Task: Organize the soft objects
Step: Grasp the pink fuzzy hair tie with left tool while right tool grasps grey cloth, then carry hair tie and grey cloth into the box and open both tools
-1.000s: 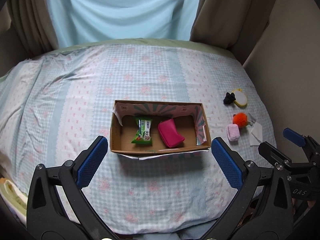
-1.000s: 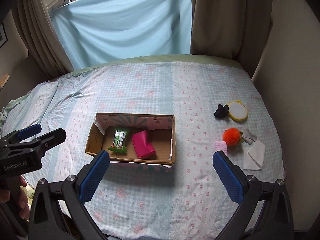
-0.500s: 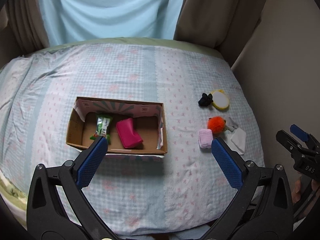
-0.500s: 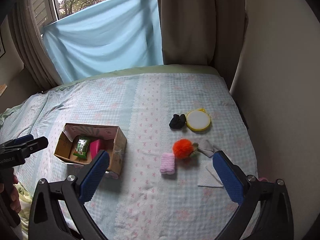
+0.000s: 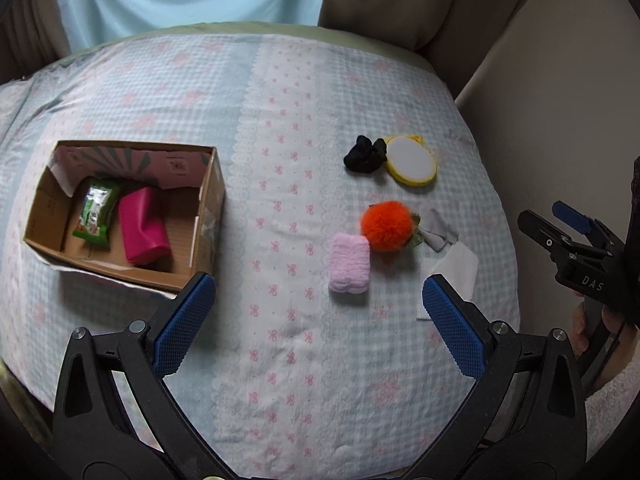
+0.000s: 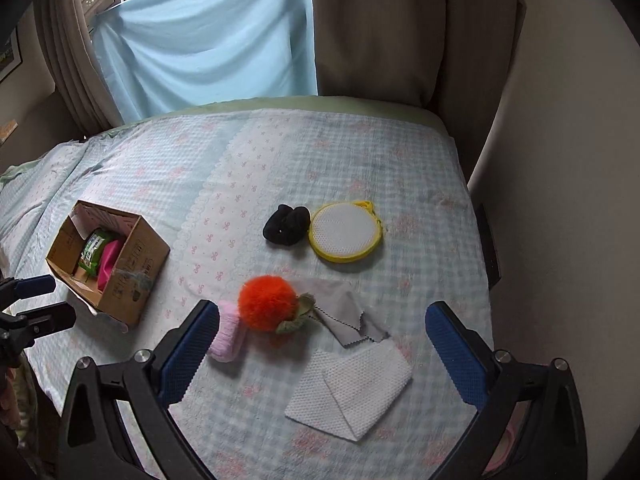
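A cardboard box (image 5: 208, 208) (image 6: 136, 264) on the bed holds a green packet (image 5: 95, 212) and a magenta pouch (image 5: 142, 232). To its right lie a pink fluffy pad (image 5: 349, 263) (image 6: 228, 334), an orange pompom (image 5: 387, 226) (image 6: 267, 303), a grey cloth (image 6: 344, 318), a white folded cloth (image 6: 352, 388), a black scrunchie (image 5: 365, 154) (image 6: 287, 225) and a yellow-rimmed round pad (image 5: 411, 160) (image 6: 345, 231). My left gripper (image 5: 316, 324) is open, hovering just short of the pink pad. My right gripper (image 6: 322, 354) is open above the orange pompom and the cloths.
The bed has a blue-checked sheet (image 5: 280, 380). A beige wall (image 6: 560, 200) runs along its right side, with curtains (image 6: 380, 28) and a blue drape (image 6: 208, 48) at the back. A hand in a fuzzy sleeve (image 5: 608, 368) holds the right tool.
Both grippers have swung right, away from the box and toward the loose soft items. The box has shifted to the left in both views. Both stay open.
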A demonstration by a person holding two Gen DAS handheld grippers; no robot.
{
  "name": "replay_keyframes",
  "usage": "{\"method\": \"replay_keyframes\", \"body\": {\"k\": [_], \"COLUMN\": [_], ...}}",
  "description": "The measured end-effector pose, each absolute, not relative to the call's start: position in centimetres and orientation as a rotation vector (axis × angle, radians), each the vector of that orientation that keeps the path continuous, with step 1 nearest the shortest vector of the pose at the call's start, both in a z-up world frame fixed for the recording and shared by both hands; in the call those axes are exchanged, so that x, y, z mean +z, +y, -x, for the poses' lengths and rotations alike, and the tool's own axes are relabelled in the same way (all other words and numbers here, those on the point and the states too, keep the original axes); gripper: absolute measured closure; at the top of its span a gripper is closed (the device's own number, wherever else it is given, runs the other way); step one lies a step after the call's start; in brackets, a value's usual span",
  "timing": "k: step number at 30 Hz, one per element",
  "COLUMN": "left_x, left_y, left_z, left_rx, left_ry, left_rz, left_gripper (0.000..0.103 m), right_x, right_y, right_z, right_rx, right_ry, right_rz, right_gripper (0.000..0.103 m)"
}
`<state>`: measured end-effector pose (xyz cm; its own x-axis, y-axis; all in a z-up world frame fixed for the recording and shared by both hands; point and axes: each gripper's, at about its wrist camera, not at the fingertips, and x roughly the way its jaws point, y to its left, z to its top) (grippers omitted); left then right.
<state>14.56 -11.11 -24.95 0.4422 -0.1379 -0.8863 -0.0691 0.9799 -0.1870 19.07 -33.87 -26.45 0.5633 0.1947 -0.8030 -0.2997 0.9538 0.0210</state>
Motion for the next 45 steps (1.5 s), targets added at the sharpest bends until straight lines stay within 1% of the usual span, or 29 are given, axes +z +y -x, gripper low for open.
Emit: {"method": "replay_keyframes", "body": {"k": [7, 10, 15, 16, 19, 21, 22, 24, 25, 26, 27, 28, 29, 35, 38, 45], "left_x": [-33.2, -36.2, -40.7, -41.5, -43.4, -44.2, -44.6, -45.1, -45.1, -45.1, -45.0, -45.0, -44.9, -44.3, -43.7, -41.9], "left_y": [-14.6, -16.0, -18.2, -18.5, -19.1, -19.3, -19.3, -19.6, -19.7, -19.8, -19.9, -19.8, -19.7, -19.0, -19.1, -18.6], "left_z": [-17.4, -18.4, -19.7, -19.9, -20.6, -20.9, -21.1, -21.3, -21.3, -21.4, -21.5, -21.6, -21.7, -21.7, -21.9, -21.9], "left_rx": [-0.071, -0.085, -0.107, -0.107, -0.098, -0.089, -0.085, -0.077, -0.075, -0.071, -0.059, -0.047, -0.043, -0.051, -0.054, -0.061], "left_ry": [1.154, 1.168, 1.201, 1.209, 1.232, 1.245, 1.251, 1.257, 1.25, 1.242, 1.24, 1.239, 1.239, 1.233, 1.219, 1.185], "left_rz": [0.191, 0.186, 0.165, 0.166, 0.171, 0.171, 0.172, 0.166, 0.158, 0.145, 0.126, 0.11, 0.108, 0.129, 0.129, 0.114], "left_gripper": [0.0, 0.0, 0.002, 0.002, 0.01, 0.02, 0.023, 0.028, 0.034, 0.045, 0.057, 0.059, 0.059, 0.061, 0.061, 0.061], "right_x": [-33.9, -36.9, -41.3, -42.0, -43.8, -44.5, -44.6, -44.5, -44.5, -44.4, -44.4, -44.4, -44.3, -43.9, -43.6, -42.5], "right_y": [-34.9, -35.1, -35.0, -34.8, -34.2, -33.8, -33.7, -33.6, -33.5, -33.5, -33.3, -33.2, -33.2, -33.2, -33.5, -33.8], "right_z": [-21.9, -23.3, -25.2, -25.4, -26.1, -26.5, -26.6, -26.9, -27.1, -27.3, -27.4, -27.4, -27.5, -27.8, -28.1, -28.0], "right_rx": [0.416, 0.458, 0.499, 0.508, 0.549, 0.57, 0.577, 0.595, 0.599, 0.601, 0.604, 0.604, 0.602, 0.585, 0.575, 0.541], "right_ry": [0.982, 1.008, 1.024, 1.023, 1.036, 1.034, 1.022, 1.006, 1.005, 1.002, 0.998, 0.993, 0.988, 0.989, 1.0, 0.999], "right_rz": [0.239, 0.28, 0.369, 0.392, 0.431, 0.45, 0.453, 0.448, 0.445, 0.444, 0.445, 0.449, 0.453, 0.439, 0.411, 0.369], "right_gripper": [0.001, 0.005, 0.007, 0.009, 0.021, 0.024, 0.024, 0.033, 0.041, 0.048, 0.052, 0.059, 0.067, 0.086, 0.09, 0.092]}}
